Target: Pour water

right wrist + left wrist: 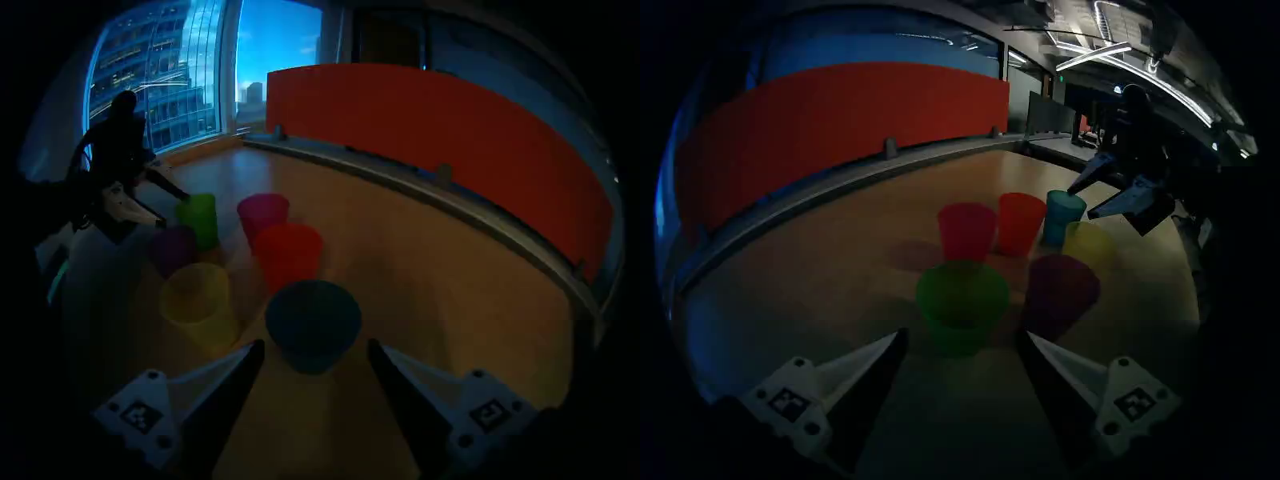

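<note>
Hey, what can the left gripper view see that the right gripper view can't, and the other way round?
Left gripper view: ceiling light strips, with the green cup nearest. Right gripper view: windows onto city towers, with the teal cup nearest. Shared: the cluster of six coloured cups, the wooden table and the red partition.

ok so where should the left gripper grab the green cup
Grip the green cup across its side wall just below the rim, coming straight in from the near side, which the open left gripper faces. It stands upright and narrows toward the base, so the wider top should resist slipping. The purple cup sits close on its right, so keep that finger tight.
</note>
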Demonstrator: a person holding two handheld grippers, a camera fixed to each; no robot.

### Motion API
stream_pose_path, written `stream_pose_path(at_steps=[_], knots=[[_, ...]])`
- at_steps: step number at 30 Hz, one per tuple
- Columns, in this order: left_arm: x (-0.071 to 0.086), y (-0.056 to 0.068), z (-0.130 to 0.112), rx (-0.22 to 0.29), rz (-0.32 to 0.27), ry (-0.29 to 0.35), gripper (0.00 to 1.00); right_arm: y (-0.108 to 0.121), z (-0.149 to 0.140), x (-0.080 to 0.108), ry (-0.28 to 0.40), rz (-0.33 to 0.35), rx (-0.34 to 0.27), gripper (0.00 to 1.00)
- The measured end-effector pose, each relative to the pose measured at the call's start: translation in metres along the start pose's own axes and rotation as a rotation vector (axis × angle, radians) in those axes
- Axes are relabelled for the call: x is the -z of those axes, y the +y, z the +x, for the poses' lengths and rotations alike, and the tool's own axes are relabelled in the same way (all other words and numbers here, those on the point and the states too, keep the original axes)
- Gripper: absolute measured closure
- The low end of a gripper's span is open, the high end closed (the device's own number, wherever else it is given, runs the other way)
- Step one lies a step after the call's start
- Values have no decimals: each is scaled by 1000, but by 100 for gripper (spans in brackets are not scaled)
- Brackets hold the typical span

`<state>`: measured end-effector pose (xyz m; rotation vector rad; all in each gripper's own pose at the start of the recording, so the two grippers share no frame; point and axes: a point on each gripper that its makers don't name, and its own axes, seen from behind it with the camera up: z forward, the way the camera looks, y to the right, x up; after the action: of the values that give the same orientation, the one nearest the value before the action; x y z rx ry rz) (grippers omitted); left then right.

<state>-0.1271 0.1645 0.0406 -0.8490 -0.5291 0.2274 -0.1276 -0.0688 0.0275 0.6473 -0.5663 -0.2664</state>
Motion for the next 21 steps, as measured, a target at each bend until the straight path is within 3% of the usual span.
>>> stream_pose_path(at_steps=[21], knots=[[-32,-1,11,-18,-30,-6,1,0,7,-30,-2,29,17,0]])
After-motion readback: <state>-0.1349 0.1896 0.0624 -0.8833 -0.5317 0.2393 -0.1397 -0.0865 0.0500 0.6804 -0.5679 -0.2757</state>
